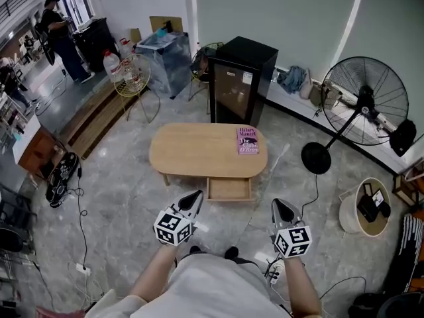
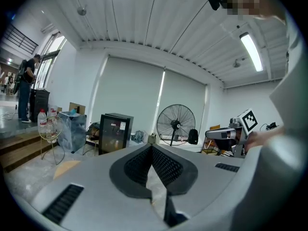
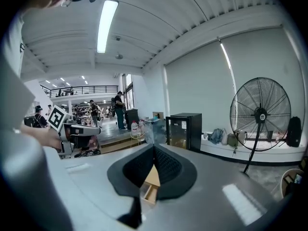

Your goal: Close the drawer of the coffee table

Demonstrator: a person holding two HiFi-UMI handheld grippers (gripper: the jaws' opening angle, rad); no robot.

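Note:
An oval light-wood coffee table [image 1: 199, 152] stands in front of me in the head view. Its drawer [image 1: 229, 189] is pulled out from the near side and looks empty. A pink book [image 1: 248, 140] lies on the tabletop at the right. My left gripper [image 1: 194, 198] hovers just left of the drawer front, shut and holding nothing. My right gripper [image 1: 282, 206] hangs to the drawer's right, also shut and empty. In the right gripper view the jaw tips meet [image 3: 154, 147], and the drawer [image 3: 150, 190] shows through the gap below them. The left gripper [image 2: 152, 147] has its tips together too.
A black mini fridge [image 1: 242, 78] stands behind the table. A standing fan [image 1: 363, 101] is at the right, with a round white basket [image 1: 347, 212] near it. Cables and a power strip [image 1: 274, 272] lie on the floor by my feet. People stand far left.

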